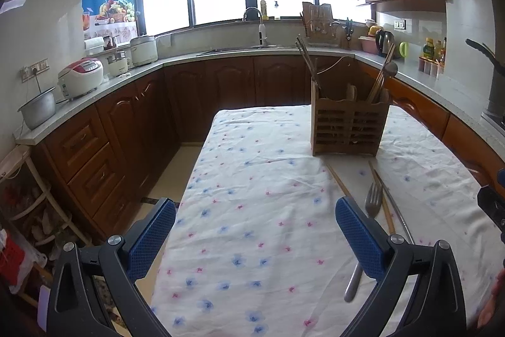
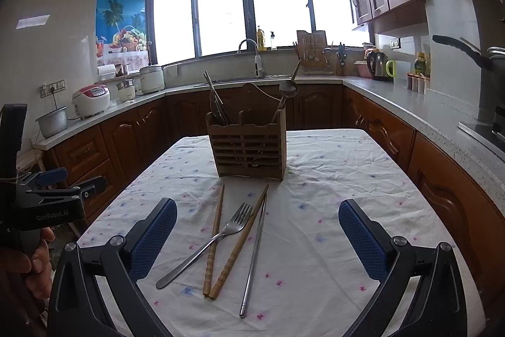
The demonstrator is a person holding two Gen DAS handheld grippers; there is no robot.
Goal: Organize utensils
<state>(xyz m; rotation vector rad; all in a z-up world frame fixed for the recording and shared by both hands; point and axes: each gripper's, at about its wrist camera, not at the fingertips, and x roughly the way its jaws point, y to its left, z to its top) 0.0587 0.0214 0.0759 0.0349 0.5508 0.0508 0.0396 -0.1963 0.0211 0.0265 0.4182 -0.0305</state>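
Observation:
A wooden slatted utensil holder point(image 2: 249, 144) stands on the floral tablecloth point(image 2: 331, 179), with chopsticks and a ladle point(image 2: 288, 89) in it; it also shows in the left wrist view point(image 1: 347, 128). In front of it lie a metal fork point(image 2: 217, 237), two wooden chopsticks point(image 2: 216, 236) and a metal chopstick point(image 2: 255, 255). My right gripper point(image 2: 257, 239) is open and empty above these utensils. My left gripper point(image 1: 255, 239) is open and empty over bare cloth, left of the fork point(image 1: 372, 204).
The left gripper body point(image 2: 47, 198) and a hand show at the left of the right wrist view. Wooden cabinets and a grey counter point(image 2: 410, 103) with rice cookers, a kettle and a sink surround the table. The table's left edge point(image 1: 195, 172) drops to the floor.

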